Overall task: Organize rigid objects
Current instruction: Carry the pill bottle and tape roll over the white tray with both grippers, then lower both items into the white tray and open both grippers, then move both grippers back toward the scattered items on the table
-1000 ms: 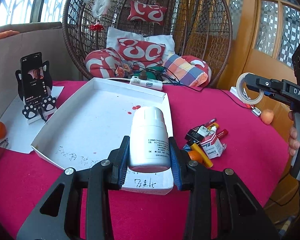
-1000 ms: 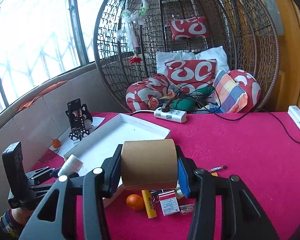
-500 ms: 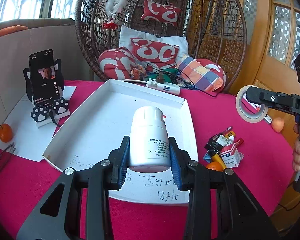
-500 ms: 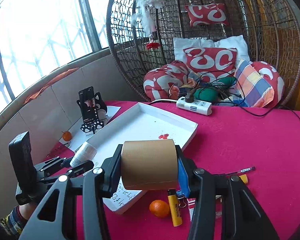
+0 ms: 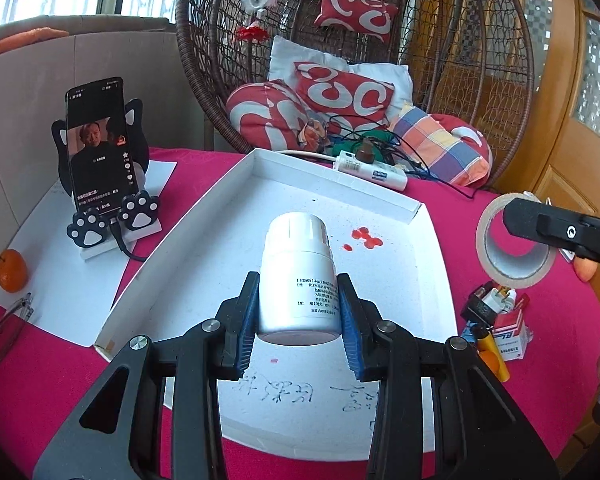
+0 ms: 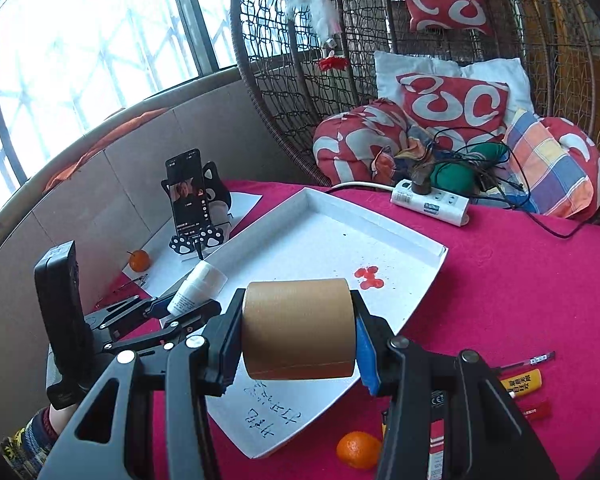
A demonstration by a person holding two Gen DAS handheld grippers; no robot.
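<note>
My left gripper (image 5: 298,320) is shut on a white pill bottle (image 5: 298,280), held above the near part of the white tray (image 5: 332,184). My right gripper (image 6: 298,334) is shut on a brown roll of tape (image 6: 298,326), which hangs over the tray's (image 6: 404,236) front right part. In the left wrist view the tape roll (image 5: 514,242) and the right gripper's fingers (image 5: 560,232) show at the right, beyond the tray's edge. In the right wrist view the bottle (image 6: 198,286) and the left gripper (image 6: 172,312) show at the left. The tray holds only red stains and handwriting.
A phone on a paw-print stand (image 5: 100,160) sits left of the tray, with a small orange (image 5: 11,270) and glasses (image 5: 4,320) nearby. Small items lie right of the tray: a lighter (image 6: 520,382), a pen (image 6: 528,360), a box (image 5: 508,332), an orange (image 6: 358,450). A power strip (image 6: 430,202) lies behind.
Both grippers have moved forward over the tray with their loads; the tray, phone stand and chair look nearer. The grips have not changed.
</note>
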